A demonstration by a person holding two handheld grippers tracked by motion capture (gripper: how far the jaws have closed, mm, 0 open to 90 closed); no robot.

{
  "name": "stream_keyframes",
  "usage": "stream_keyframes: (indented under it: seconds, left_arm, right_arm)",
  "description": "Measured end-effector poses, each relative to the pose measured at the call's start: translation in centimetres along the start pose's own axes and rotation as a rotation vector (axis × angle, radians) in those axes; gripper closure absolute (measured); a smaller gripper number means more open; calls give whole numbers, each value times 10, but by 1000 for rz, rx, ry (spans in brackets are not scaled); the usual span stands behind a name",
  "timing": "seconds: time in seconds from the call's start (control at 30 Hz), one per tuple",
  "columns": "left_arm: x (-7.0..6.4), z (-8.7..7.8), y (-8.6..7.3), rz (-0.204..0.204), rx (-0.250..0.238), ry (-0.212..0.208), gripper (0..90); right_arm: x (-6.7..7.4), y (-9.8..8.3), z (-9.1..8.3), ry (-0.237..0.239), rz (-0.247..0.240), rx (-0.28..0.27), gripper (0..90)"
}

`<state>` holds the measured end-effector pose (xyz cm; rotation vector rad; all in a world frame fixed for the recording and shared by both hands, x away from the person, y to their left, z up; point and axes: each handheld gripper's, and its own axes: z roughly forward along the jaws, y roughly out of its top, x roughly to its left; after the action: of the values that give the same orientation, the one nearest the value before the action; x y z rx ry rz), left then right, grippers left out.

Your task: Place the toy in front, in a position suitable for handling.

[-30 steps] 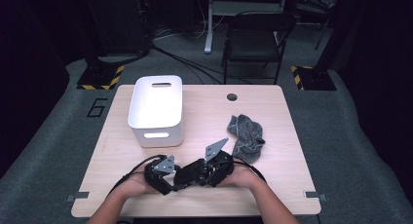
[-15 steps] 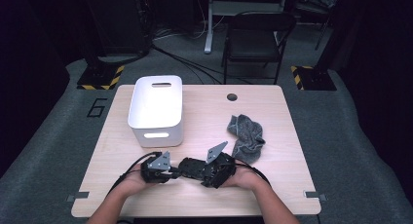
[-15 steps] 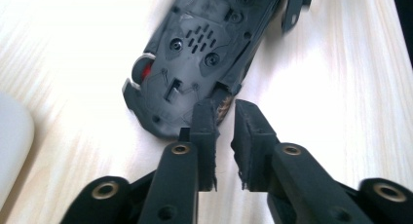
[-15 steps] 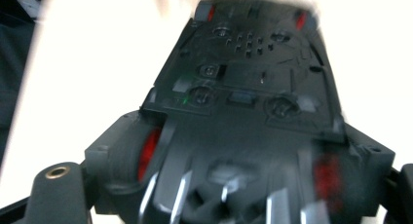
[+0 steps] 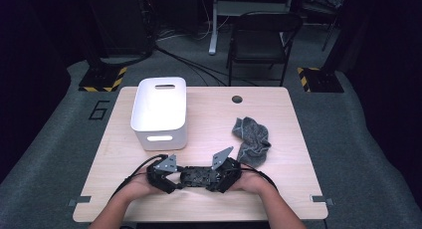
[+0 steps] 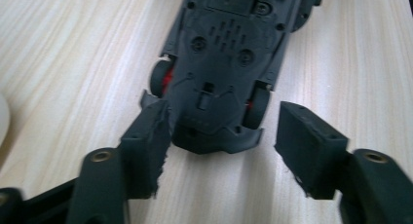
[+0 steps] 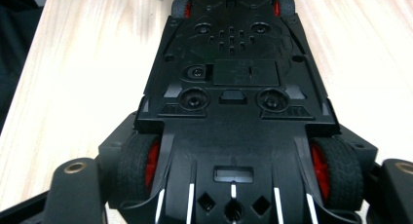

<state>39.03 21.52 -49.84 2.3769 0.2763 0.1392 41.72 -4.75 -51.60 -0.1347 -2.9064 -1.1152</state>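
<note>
A black toy car [image 5: 199,175] with red wheel hubs lies upside down near the table's front edge, between my two grippers. My left gripper [image 5: 171,178] is at its left end. In the left gripper view the jaws have just been opening and flank the car's end [image 6: 221,63] without pressing it; the left gripper [image 6: 221,131] is open. My right gripper [image 5: 224,175] is at the other end. Its jaws have just been closing, and in the right gripper view the right gripper [image 7: 238,156] has its pads against the tyres of the car [image 7: 234,87].
A white bin [image 5: 159,109] stands upside down at the back left of the wooden table [image 5: 209,124]. A crumpled grey cloth [image 5: 253,139] lies to the right of the middle. A chair [image 5: 263,40] stands beyond the far edge.
A second ago the car was held slanted, its right end higher; now it lies level along the front edge. Both hands have barely moved.
</note>
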Motion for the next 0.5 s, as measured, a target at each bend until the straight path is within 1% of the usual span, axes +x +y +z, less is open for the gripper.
stream_keyframes:
  seconds: [0.03, 0.07, 0.1, 0.13, 0.3, 0.33, 0.37, 0.4, 0.43, 0.5]
  left_arm:
    - [1, 1, 0, -5, -3, -2, 298]
    - [1, 2, 0, -2, 2, 8, 277]
    - [2, 2, 0, 4, 8, 2, 260]
    - [2, 4, 0, 2, -1, 0, 253]
    - [2, 13, 2, 30, 18, -20, 214]
    - [2, 15, 2, 34, 21, -27, 203]
    - [2, 17, 2, 29, 24, -32, 201]
    - [3, 18, 2, 38, 23, -39, 200]
    - [3, 20, 2, 37, 21, -43, 200]
    - [4, 24, 3, 42, 33, -55, 200]
  right_arm:
    - [0, 0, 0, 1, -5, 1, 247]
    - [1, 0, 0, 6, -8, 3, 247]
    - [0, 1, 0, 5, -15, 2, 247]
    - [1, 1, 0, 12, -16, 2, 247]
    - [2, 1, 1, 25, -37, 0, 247]
    - [2, 1, 2, 30, -33, 0, 247]
    - [2, 1, 2, 31, -37, -1, 247]
    - [2, 1, 2, 33, -38, -2, 247]
    - [2, 1, 2, 34, -38, -3, 247]
    - [2, 1, 2, 40, -40, -7, 247]
